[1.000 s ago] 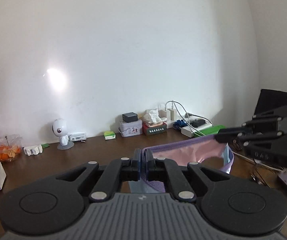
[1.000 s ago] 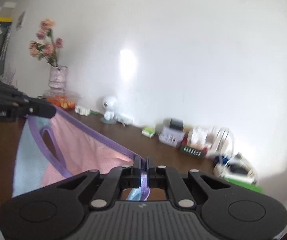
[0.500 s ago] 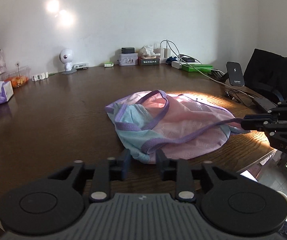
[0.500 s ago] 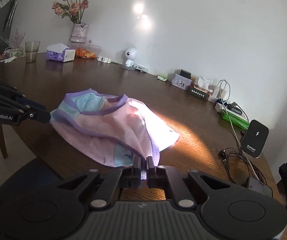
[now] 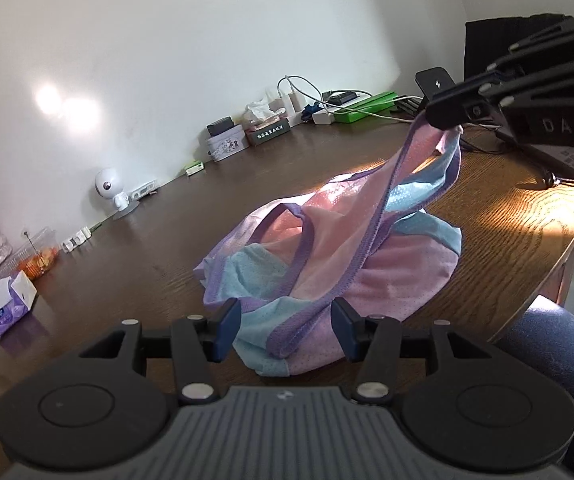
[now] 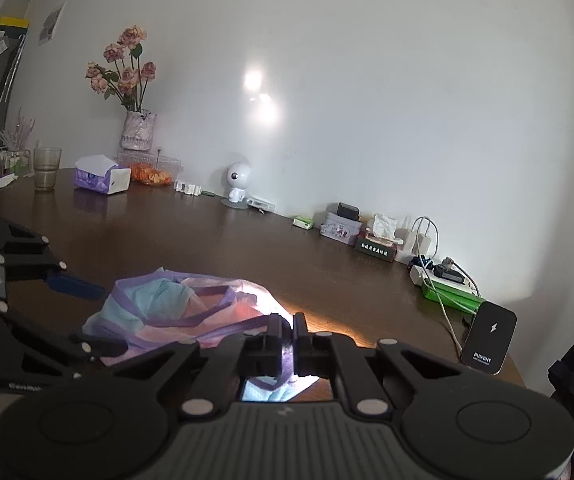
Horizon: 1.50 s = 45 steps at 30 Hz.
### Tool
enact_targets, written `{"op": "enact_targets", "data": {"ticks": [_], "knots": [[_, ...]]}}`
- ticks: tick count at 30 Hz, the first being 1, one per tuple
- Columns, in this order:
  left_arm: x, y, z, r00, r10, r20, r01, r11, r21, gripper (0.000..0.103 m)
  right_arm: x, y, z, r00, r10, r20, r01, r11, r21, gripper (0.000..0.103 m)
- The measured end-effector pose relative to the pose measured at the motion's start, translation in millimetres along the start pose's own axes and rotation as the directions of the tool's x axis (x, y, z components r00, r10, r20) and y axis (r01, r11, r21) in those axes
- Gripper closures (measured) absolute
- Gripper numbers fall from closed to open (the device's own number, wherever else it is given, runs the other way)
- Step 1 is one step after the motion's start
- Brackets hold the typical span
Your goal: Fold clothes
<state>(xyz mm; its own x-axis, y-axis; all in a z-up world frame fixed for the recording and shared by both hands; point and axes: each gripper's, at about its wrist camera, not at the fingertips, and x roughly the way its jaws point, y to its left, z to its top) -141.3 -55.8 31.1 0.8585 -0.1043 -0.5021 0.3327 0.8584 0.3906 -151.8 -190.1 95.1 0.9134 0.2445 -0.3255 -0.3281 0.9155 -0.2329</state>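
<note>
The left gripper (image 5: 286, 330) jaws have just been opening, releasing the pink, blue and purple mesh garment (image 5: 327, 252), which now lies heaped on the brown wooden tabletop (image 5: 127, 264).

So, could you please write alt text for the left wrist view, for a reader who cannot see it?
A pink, blue and purple garment lies crumpled on a dark wooden table, its near edge between the open fingers of the left tool. The right tool, upper right, pinches one corner and lifts it off the table. Small boxes and chargers line the white wall behind.

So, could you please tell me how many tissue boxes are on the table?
2: a purple tissue box near the flower vase, and a dark tissue box by the chargers.
</note>
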Motion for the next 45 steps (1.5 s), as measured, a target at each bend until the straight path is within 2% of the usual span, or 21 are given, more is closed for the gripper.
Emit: {"op": "enact_targets", "data": {"ticks": [2, 3, 4, 5, 7, 9, 11, 13, 15, 17, 21, 25, 28, 31, 34, 38, 39, 41, 45], "knots": [[8.6, 0.8, 3.1, 1.0, 0.0, -0.009, 0.001, 1.0, 0.028, 0.054, -1.6, 2.8, 3.0, 1.0, 0.005, 0.016, -0.005, 1.0, -0.012, 0.099], [11.8, 3.9, 4.4, 1.0, -0.01, -0.016, 0.01, 1.0, 0.027, 0.066, -2.5, 4.4, 4.1, 1.0, 0.005, 0.021, -0.004, 1.0, -0.02, 0.099], [14.8, 8.6, 5.3, 0.999, -0.018, -0.026, 0.019, 1.0, 0.01, 0.085, -3.3, 5.2, 4.6, 1.0, 0.005, 0.025, -0.004, 1.0, -0.024, 0.099], [17.7, 14.7, 5.6, 0.999, -0.018, -0.037, 0.017, 1.0, -0.017, 0.091, -3.7, 4.8, 4.4, 1.0, 0.004, 0.026, -0.003, 1.0, -0.023, 0.099], [19.4, 27.6, 3.7, 0.999, 0.002, -0.039, -0.005, 0.997, -0.076, 0.093, -0.9, 2.2, 1.6, 1.0, 0.003, 0.013, -0.003, 1.0, -0.004, 0.099], [17.7, 36.0, 2.2, 0.999, 0.028, -0.031, -0.032, 0.993, -0.11, 0.097, 8.6, -0.9, -5.7, 0.999, 0.01, -0.037, -0.009, 1.0, 0.029, 0.099], [12.7, 41.7, 4.6, 0.999, 0.05, -0.007, -0.051, 0.99, -0.133, 0.097, 20.0, 1.6, -15.3, 0.995, 0.029, -0.094, -0.026, 0.999, 0.032, 0.098], [8.2, 44.8, 7.1, 0.998, 0.063, 0.014, -0.06, 0.987, -0.148, 0.097, 26.9, 10.2, -22.6, 0.994, 0.034, -0.108, -0.034, 0.999, 0.003, 0.095], [5.9, 47.2, 9.3, 0.997, 0.073, 0.023, -0.069, 0.984, -0.165, 0.097, 30.3, 21.3, -24.3, 0.994, 0.05, -0.096, -0.054, 0.998, -0.037, 0.077], [4.8, 49.4, 10.8, 0.997, 0.073, 0.025, -0.067, 0.98, -0.187, 0.097, 34.5, 31.8, -25.3, 0.994, 0.066, -0.088, -0.072, 0.995, -0.074, 0.068], [0.5, 50.5, 12.3, 0.996, 0.084, 0.039, -0.074, 0.975, -0.21, 0.097, 47.4, 46.1, -26.4, 0.994, 0.042, -0.099, -0.055, 0.989, -0.135, 0.069], [-2.0, 54.5, 9.7, 0.993, 0.114, 0.042, -0.101, 0.968, -0.228, 0.097, 53.1, 36.7, -21.4, 0.994, -0.013, -0.113, 0.003, 0.996, -0.087, 0.069], [-3.8, 59.0, 7.1, 0.99, 0.135, 0.049, -0.118, 0.959, -0.257, 0.097, 51.6, 30.5, -22.9, 0.988, -0.074, -0.135, 0.06, 0.993, -0.103, 0.075], [-4.9, 61.3, 5.4, 0.987, 0.154, 0.054, -0.135, 0.954, -0.269, 0.097, 40.8, 24.4, -25.4, 0.989, -0.077, -0.127, 0.064, 0.992, -0.105, 0.078], [-7.6, 60.8, 5.1, 0.981, 0.181, 0.074, -0.155, 0.95, -0.272, 0.097, 29.8, 22.1, -26.7, 0.992, -0.016, -0.122, 0.005, 0.996, -0.094, 0.081], [-11.2, 60.8, 5.9, 0.976, 0.2, 0.092, -0.168, 0.947, -0.273, 0.097, 18.2, 23.6, -27.7, 0.978, 0.165, -0.129, -0.174, 0.982, -0.07, 0.077], [-12.1, 60.9, 5.7, 0.975, 0.203, 0.094, -0.171, 0.947, -0.272, 0.097, 14.9, 25.1, -27.7, 0.974, 0.189, -0.125, -0.2, 0.976, -0.084, 0.073], [-13.6, 60.9, 5.0, 0.972, 0.212, 0.099, -0.178, 0.946, -0.27, 0.097, 10.9, 24.1, -26.3, 0.967, 0.226, -0.118, -0.239, 0.965, -0.109, 0.071], [-13.2, 60.2, 4.1, 0.97, 0.221, 0.099, -0.188, 0.945, -0.266, 0.097, 13.7, 18.5, -23.3, 0.952, 0.275, -0.137, -0.297, 0.937, -0.181, 0.074]]}}
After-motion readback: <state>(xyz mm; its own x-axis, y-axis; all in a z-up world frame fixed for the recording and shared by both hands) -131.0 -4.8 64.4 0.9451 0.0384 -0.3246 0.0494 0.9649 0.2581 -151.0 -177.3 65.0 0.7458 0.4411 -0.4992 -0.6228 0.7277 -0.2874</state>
